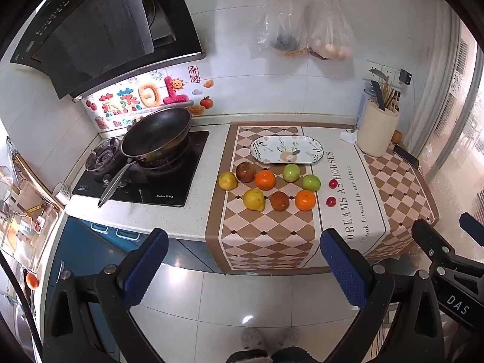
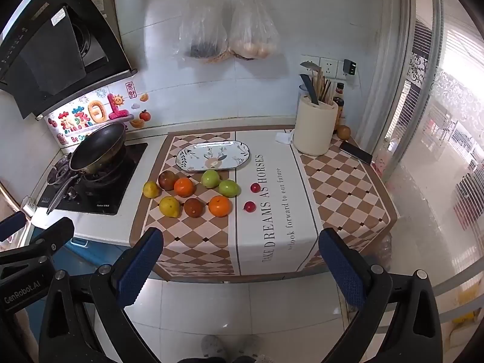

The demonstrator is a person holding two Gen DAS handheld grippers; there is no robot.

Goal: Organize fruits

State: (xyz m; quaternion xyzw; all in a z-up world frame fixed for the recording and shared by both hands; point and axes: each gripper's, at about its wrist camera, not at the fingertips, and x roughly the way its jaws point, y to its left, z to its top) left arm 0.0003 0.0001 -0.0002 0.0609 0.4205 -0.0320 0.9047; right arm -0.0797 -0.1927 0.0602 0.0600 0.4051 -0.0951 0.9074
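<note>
ten fruits lie loose on the bench, just in front of an oval floral plate [image 1: 286,150]: two yellow lemons [image 1: 227,180], two brown-red fruits [image 1: 245,171], two oranges [image 1: 265,179], two green apples [image 1: 291,172] and two small red cherries [image 1: 332,183], set apart at the right.

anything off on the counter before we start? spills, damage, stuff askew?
No spills or damage visible. The fruit sits loose on the checkered cloth in front of the empty plate, as expected before sorting. Only oddities: a phone lies near the counter's right edge, and the pan sits tilted on the burner. Both grippers are open, back from the counter.
</note>
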